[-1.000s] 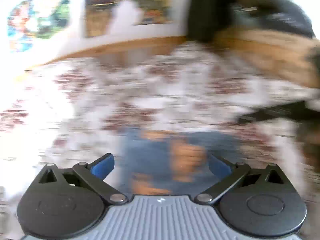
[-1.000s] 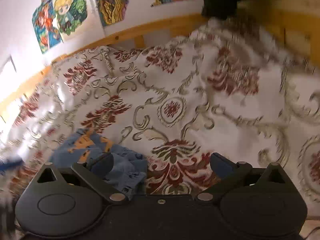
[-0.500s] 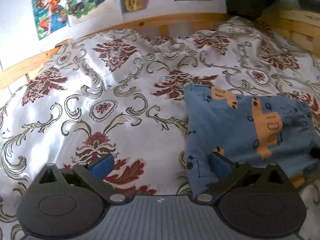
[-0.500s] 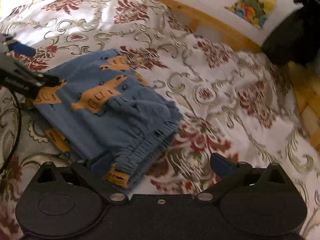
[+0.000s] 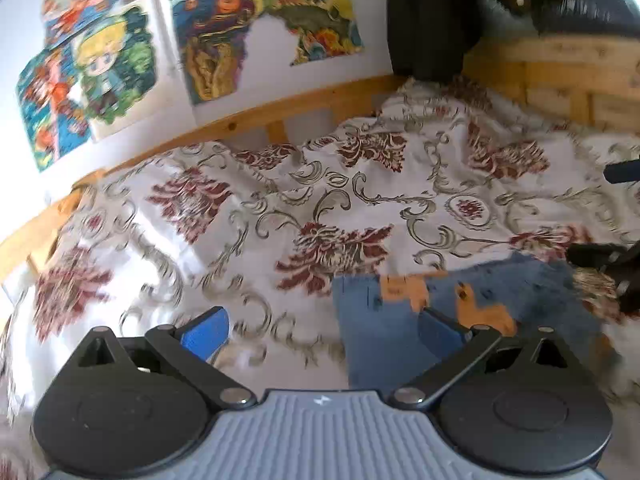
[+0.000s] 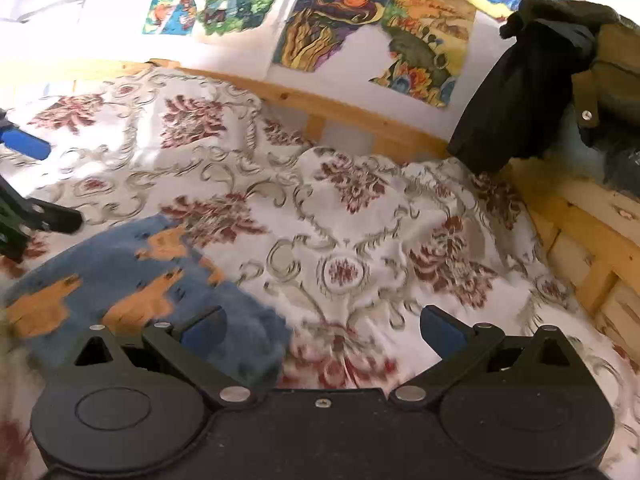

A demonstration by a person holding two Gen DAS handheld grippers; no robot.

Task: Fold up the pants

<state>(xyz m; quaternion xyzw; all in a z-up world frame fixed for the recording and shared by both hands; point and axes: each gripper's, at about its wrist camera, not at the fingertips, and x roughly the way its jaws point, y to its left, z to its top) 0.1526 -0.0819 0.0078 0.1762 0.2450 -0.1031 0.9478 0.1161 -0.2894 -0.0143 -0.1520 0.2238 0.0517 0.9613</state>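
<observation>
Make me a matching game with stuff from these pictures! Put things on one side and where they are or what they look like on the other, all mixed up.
Things:
1. pants
2. dark jacket
3. drawings
4. left hand-held gripper

Descriptions:
A. stuck on the white wall above the bed
B. open, nothing between its blue pads
C. blue with orange shapes, lying on the flowery bedspread
D. hanging over the wooden bed frame in the corner

Right pairs: 1-C, 2-D, 3-A, 4-B
</observation>
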